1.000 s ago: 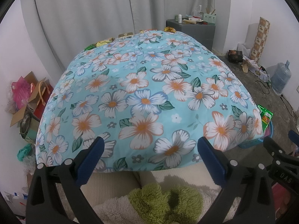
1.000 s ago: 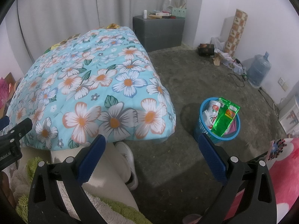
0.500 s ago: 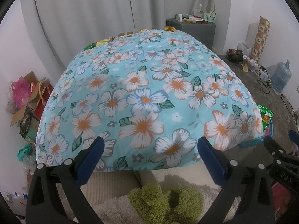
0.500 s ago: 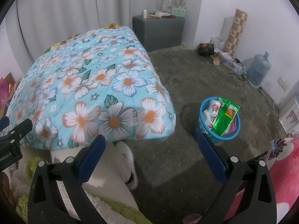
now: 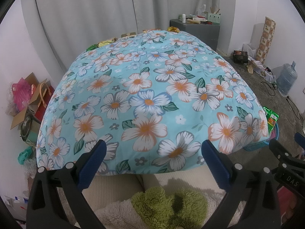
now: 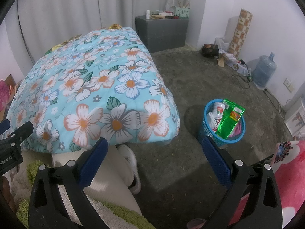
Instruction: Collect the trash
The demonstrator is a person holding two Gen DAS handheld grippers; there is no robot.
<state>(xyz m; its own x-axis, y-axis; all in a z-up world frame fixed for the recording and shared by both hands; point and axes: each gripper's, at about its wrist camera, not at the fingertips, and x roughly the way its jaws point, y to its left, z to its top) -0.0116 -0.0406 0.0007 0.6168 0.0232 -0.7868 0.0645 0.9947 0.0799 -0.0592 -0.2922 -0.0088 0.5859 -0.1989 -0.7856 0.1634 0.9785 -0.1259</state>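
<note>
Blue-padded fingers of the left hand-held gripper (image 5: 152,162) stand wide apart with nothing between them, and the right hand-held gripper (image 6: 154,159) is spread just as wide and equally empty. Straight ahead of the left one lies a bed under a turquoise floral quilt (image 5: 148,95). At the far end of the quilt, well beyond the left fingers, several snack wrappers (image 5: 106,43) sit in a row along the edge near the grey curtain (image 5: 95,9); a yellow-orange wrapper (image 5: 173,29) lies at the far right corner. Ahead and to the right of the right hand-held gripper, a blue basket (image 6: 207,131) stands on the grey floor (image 6: 190,72), beside the bed's near corner but apart from it. It holds a shiny green packet (image 6: 227,122) that leans against the rim, and a white cup (image 6: 217,108) with red print. Below both grippers show a person's cream trousers (image 6: 112,171), and a white shoe (image 6: 131,160) rests on the floor. Far ahead, a grey cabinet (image 6: 162,32) carries small items.
</note>
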